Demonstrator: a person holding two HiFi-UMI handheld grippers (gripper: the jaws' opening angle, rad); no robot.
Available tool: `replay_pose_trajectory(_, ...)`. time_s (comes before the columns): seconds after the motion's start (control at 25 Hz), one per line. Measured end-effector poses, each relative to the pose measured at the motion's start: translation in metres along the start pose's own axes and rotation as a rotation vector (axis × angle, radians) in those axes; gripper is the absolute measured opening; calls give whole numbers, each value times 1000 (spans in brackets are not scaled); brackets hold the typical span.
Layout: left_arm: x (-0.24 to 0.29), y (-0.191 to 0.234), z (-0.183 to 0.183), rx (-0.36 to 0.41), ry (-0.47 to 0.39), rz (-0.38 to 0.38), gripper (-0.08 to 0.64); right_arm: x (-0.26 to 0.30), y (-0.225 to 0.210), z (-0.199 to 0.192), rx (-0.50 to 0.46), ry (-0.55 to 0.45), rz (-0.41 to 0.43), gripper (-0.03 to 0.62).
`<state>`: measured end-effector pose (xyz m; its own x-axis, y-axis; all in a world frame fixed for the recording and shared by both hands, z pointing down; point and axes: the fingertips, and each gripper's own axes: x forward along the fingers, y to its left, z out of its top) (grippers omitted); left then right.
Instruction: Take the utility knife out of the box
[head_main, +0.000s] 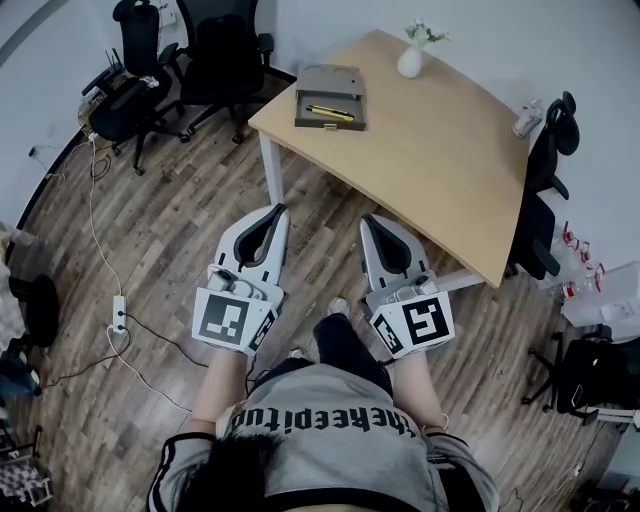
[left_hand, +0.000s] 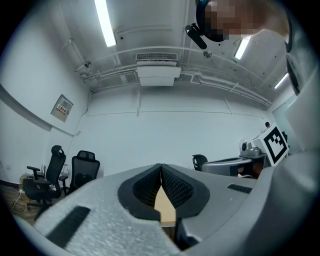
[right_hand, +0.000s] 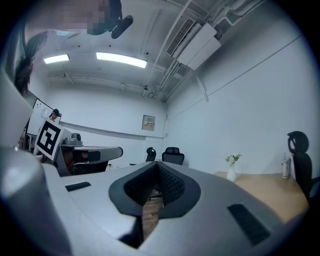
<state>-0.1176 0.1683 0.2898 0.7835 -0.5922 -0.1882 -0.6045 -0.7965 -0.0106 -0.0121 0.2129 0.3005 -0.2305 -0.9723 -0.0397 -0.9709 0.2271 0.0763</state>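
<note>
A grey open box (head_main: 330, 97) lies on the near-left corner of the wooden table (head_main: 440, 150), with the yellow utility knife (head_main: 331, 113) lying inside it. I stand well back from the table, over the wooden floor. My left gripper (head_main: 279, 209) and right gripper (head_main: 370, 219) are held side by side, pointing toward the table, both short of its edge. In the left gripper view the left gripper (left_hand: 161, 166) has its pads meeting with nothing between them. The right gripper (right_hand: 157, 164) is likewise shut and empty.
A white vase (head_main: 411, 60) with flowers stands at the table's far edge, and a bottle (head_main: 527, 118) at its right end. Black office chairs (head_main: 215, 60) stand at the far left, another chair (head_main: 545, 190) right of the table. A power strip (head_main: 119, 312) with cables lies on the floor.
</note>
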Motion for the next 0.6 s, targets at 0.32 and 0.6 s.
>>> replay_pose_trajectory(0.32,50,15,-4,22,-4,44,18,40,-39,5,10,-29,80,6)
replay_pose_trajectory(0.6,104,18,-11,29,-6,76,18,71,-87,4,12,-36,125,5)
